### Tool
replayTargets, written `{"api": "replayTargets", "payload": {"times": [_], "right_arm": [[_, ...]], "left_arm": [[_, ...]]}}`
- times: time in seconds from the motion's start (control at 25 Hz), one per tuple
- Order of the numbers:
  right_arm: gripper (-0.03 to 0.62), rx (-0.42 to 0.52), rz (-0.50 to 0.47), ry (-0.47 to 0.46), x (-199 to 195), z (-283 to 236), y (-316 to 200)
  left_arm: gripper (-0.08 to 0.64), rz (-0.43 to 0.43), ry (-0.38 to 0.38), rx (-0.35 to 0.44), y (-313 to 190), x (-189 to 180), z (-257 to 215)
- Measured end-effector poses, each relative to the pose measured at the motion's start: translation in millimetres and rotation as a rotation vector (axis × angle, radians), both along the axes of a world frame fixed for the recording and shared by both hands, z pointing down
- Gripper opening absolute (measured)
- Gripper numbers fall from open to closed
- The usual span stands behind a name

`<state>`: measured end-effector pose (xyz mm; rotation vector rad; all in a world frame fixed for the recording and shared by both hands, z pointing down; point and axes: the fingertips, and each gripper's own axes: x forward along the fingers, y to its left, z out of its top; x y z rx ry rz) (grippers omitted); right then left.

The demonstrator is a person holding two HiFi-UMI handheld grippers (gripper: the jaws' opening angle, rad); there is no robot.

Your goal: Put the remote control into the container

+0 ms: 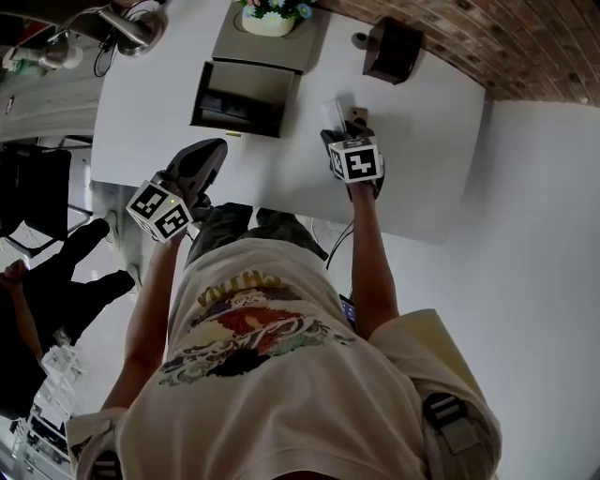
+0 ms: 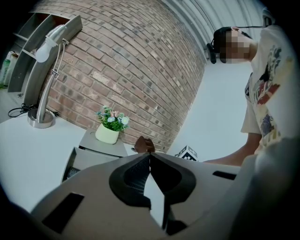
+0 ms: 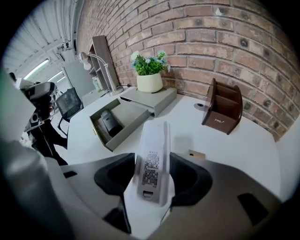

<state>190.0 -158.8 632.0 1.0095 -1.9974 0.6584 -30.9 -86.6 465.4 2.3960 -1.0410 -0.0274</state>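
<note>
The white remote control [image 3: 153,159] lies lengthwise between the jaws of my right gripper [image 3: 152,180], its label side up. The pads press on its sides and it hangs above the table over its own shadow. In the head view the right gripper [image 1: 347,127] sits right of the container, with the remote control [image 1: 336,114] sticking out ahead. The container is an open grey drawer [image 3: 123,123] [image 1: 239,98] with a dark object [image 3: 110,123] inside. My left gripper [image 2: 150,157] [image 1: 202,164] is shut and empty, near the table's front edge, below the drawer [image 2: 77,161].
A cream flower pot [image 3: 150,79] [image 1: 269,19] stands on the grey box behind the drawer. A brown pen holder [image 3: 224,110] [image 1: 392,49] is at the back right. A small tan item [image 3: 197,153] lies on the table. A desk lamp [image 2: 44,84] stands far left.
</note>
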Motion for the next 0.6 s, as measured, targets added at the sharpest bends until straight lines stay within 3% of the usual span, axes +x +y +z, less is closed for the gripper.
{"api": "replayTargets", "payload": {"times": [0.6], "right_arm": [[0.236, 0.053, -0.037, 0.037, -50, -52, 9]], "left_arm": [[0.006, 0.049, 0.030, 0.048, -10, -40, -23]]}}
